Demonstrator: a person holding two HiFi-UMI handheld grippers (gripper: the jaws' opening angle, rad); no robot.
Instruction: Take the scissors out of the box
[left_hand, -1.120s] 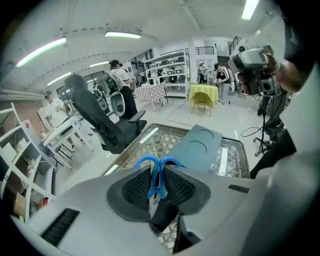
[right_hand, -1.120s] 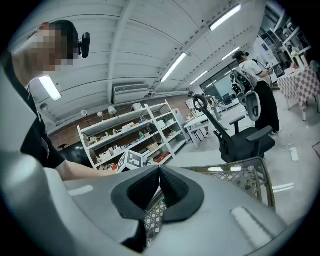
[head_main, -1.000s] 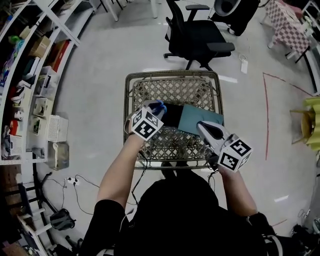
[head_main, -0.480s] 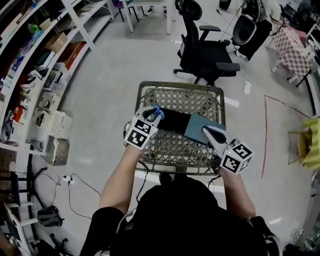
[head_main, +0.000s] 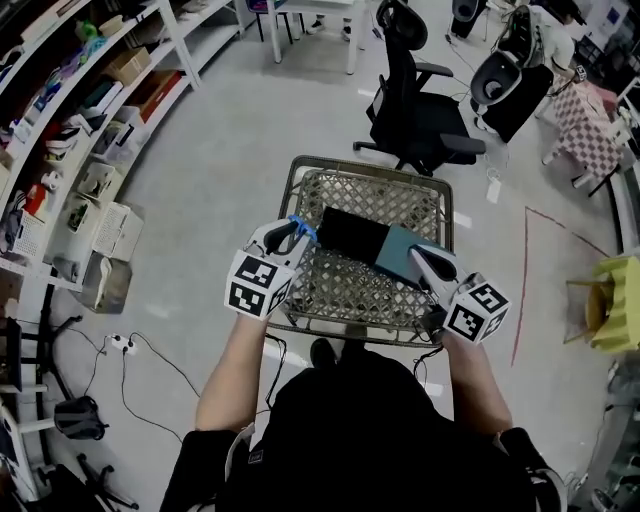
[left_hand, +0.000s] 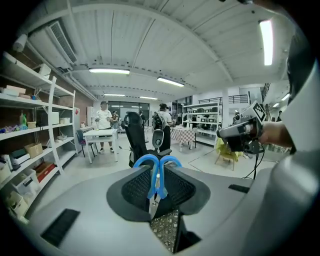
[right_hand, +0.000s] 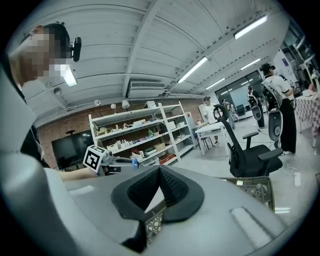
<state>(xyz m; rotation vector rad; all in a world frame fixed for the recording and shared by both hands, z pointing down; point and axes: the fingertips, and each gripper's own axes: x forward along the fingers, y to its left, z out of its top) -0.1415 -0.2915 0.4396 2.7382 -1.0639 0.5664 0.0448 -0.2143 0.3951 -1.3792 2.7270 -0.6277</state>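
Now L tool (head_main: 293, 233) clamps scissors (left_hand: 151, 181), clear of box (head_main: 350, 232) in basket (head_main: 365, 166); R tool (right_hand: 160, 171) pinches its lid (head_main: 398, 252).

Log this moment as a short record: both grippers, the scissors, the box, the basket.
left gripper: shut on the scissors, blue handles sticking out past the pads
right gripper: jaws together, nothing between them
scissors: out of the box, over the basket's left side
box: black, lying in the basket, teal part at its right end
basket: wire mesh, in front of the person
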